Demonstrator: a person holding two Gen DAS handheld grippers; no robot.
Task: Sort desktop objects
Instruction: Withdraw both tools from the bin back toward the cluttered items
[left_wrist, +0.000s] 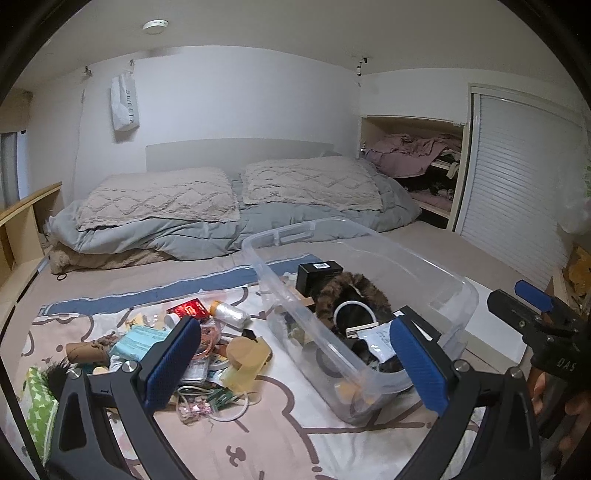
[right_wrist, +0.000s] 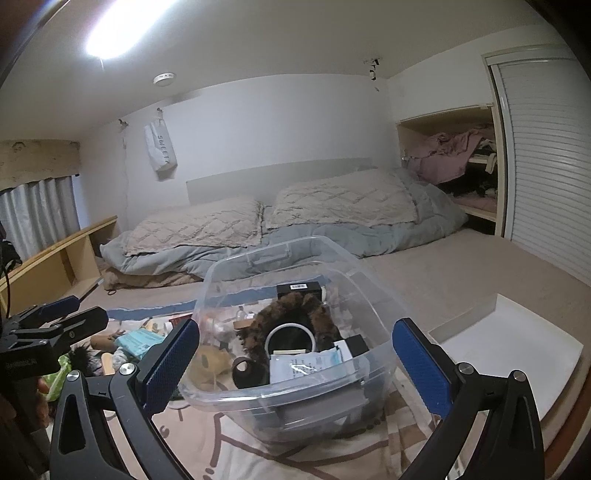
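A clear plastic bin (left_wrist: 436, 280) (right_wrist: 373, 291) stands on a printed blanket (left_wrist: 280, 413) on the bed. It holds a brown furry item (left_wrist: 354, 291) (right_wrist: 291, 314), a black box (left_wrist: 319, 275) (right_wrist: 298, 289) and a white packet (right_wrist: 306, 365). A pile of loose small items (left_wrist: 192, 343) lies left of the bin: a red packet (left_wrist: 190, 308), a tape roll (left_wrist: 245, 356), a light blue pack (left_wrist: 138, 341). My left gripper (left_wrist: 295, 362) is open and empty, above the blanket between pile and bin. My right gripper (right_wrist: 295, 369) is open and empty, in front of the bin.
A white lid or tray (right_wrist: 506, 343) lies right of the bin. Two pillows (left_wrist: 236, 188) and a grey duvet (left_wrist: 207, 232) lie at the far end of the bed. A wooden shelf (left_wrist: 22, 229) runs along the left. A closet with clothes (left_wrist: 417, 155) is far right.
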